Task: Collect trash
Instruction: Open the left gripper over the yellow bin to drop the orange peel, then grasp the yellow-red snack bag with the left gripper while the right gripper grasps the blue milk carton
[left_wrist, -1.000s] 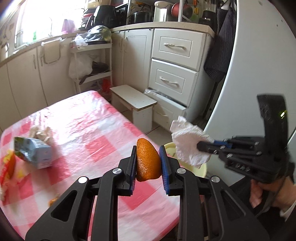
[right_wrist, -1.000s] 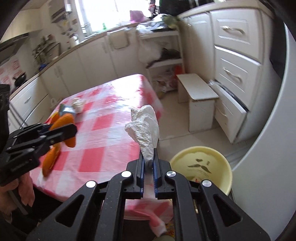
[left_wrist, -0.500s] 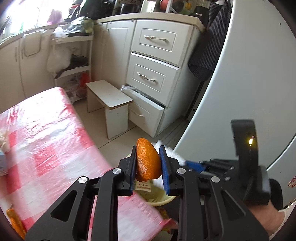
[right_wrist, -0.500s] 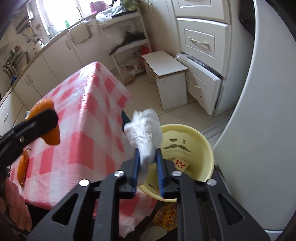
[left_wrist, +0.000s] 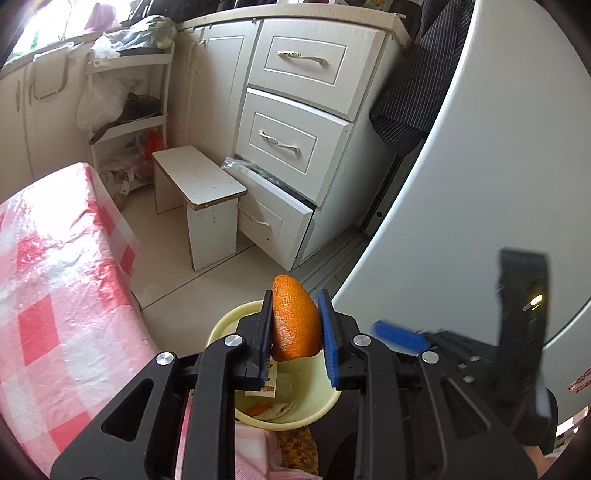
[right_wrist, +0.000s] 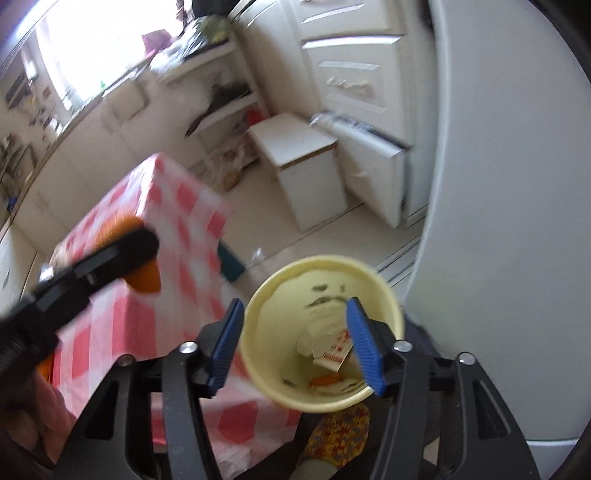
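Note:
My left gripper (left_wrist: 295, 332) is shut on a piece of orange peel (left_wrist: 295, 321) and holds it above the pale yellow bin (left_wrist: 229, 325) on the floor. My right gripper (right_wrist: 295, 347) is open and empty right over the same bin (right_wrist: 280, 288). A white crumpled tissue (right_wrist: 325, 328) lies inside the bin with paper scraps and a bit of orange. The left gripper with its peel (right_wrist: 144, 275) shows at the left of the right wrist view. The right gripper (left_wrist: 402, 334) shows at the right of the left wrist view.
The table with the red and white checked cloth (left_wrist: 55, 280) stands left of the bin. A white fridge door (left_wrist: 480, 184) is close on the right. A small white stool (left_wrist: 203, 199) and drawers, the lowest one ajar (left_wrist: 273, 218), stand beyond.
My right gripper has opened over the bin and the tissue has dropped in. My left gripper has carried the peel from over the table to above the bin.

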